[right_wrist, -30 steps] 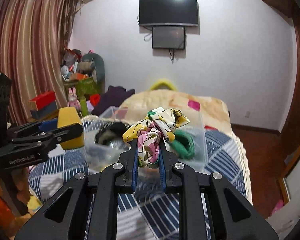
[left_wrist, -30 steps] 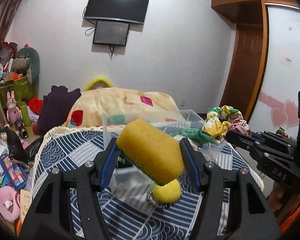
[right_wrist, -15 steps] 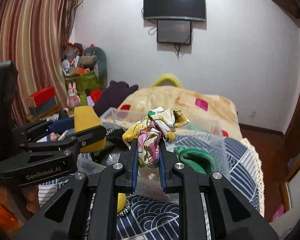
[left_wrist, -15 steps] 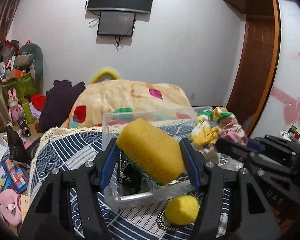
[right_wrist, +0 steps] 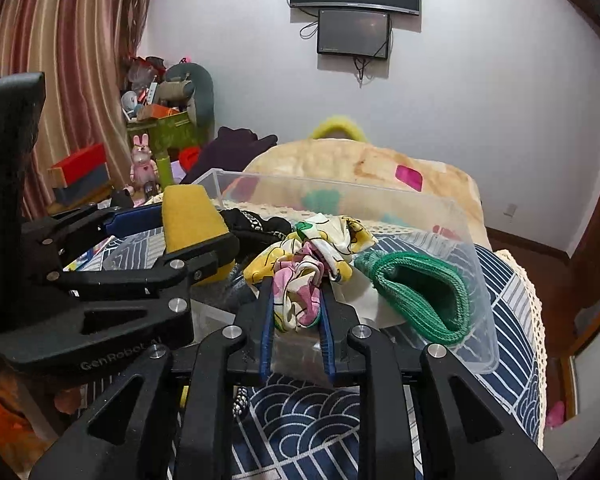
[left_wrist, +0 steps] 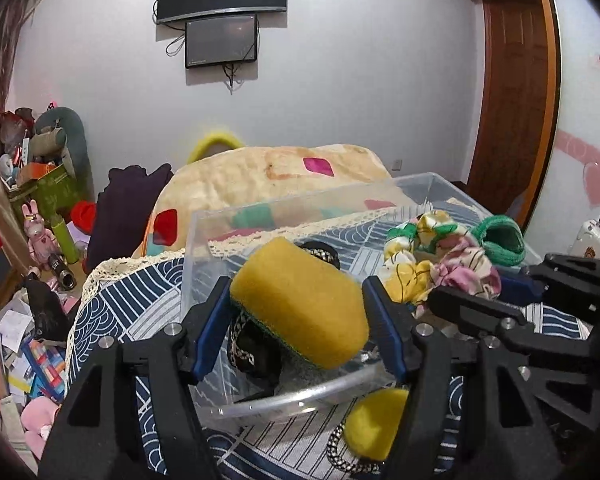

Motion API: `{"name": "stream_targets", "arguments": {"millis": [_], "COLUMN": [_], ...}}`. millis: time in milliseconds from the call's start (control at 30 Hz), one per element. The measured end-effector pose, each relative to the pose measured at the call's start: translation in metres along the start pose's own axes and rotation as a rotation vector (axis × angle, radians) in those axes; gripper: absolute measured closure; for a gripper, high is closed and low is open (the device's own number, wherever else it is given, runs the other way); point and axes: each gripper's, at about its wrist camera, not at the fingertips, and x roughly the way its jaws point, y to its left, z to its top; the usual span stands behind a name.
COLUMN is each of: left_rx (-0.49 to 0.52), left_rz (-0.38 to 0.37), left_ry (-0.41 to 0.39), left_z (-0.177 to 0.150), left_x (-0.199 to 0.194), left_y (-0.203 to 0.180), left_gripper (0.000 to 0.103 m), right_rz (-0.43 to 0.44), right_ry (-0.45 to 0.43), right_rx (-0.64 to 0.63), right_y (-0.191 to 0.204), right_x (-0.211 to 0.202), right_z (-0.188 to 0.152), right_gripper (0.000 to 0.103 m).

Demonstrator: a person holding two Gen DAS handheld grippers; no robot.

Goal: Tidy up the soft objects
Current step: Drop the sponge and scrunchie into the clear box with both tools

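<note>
A: Both grippers have dropped toward the clear plastic bin (left_wrist: 260, 216) since a second ago; its far wall now rises behind their loads.

B: And the jaws?

A: The left gripper (left_wrist: 296, 312) holds the yellow sponge (left_wrist: 300, 312) above the bin's near rim, its jaws just easing wider with the sponge between them. The right gripper (right_wrist: 296, 312) pinches the floral scrunchie (right_wrist: 312, 256), jaws likewise loosening slightly, beside the green knit band (right_wrist: 420, 296) inside the bin.
</note>
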Motion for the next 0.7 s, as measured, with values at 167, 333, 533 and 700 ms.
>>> {"name": "stream_targets", "arguments": {"millis": [167, 333, 533, 700], "left_rx": [-0.054, -0.073, -0.051, -0.038], "left_rz": [-0.03, -0.058, -0.049, -0.07], "left_ry": [0.036, 0.036, -0.006, 0.022], "left_z": [-0.003, -0.004, -0.012, -0.031], "left_x": [-0.003, -0.018, -0.046, -0.055], "left_y": [0.01, 0.014, 0.014, 0.016], "left_gripper": [0.036, 0.035, 0.028, 0.028], "right_rz": [-0.001, 0.006, 0.025, 0.104], "right_ry": [-0.005, -0.022, -0.031, 0.0], "right_rx": [0.007, -0.004, -0.011, 0.002], "right_y": [0.001, 0.004, 0.006, 0.012], "right_x": [-0.009, -0.02, -0.032, -0.027], "right_z": [0.001, -0.004, -0.011, -0.02], "right_gripper": [0.071, 0.069, 0.069, 0.063]}}
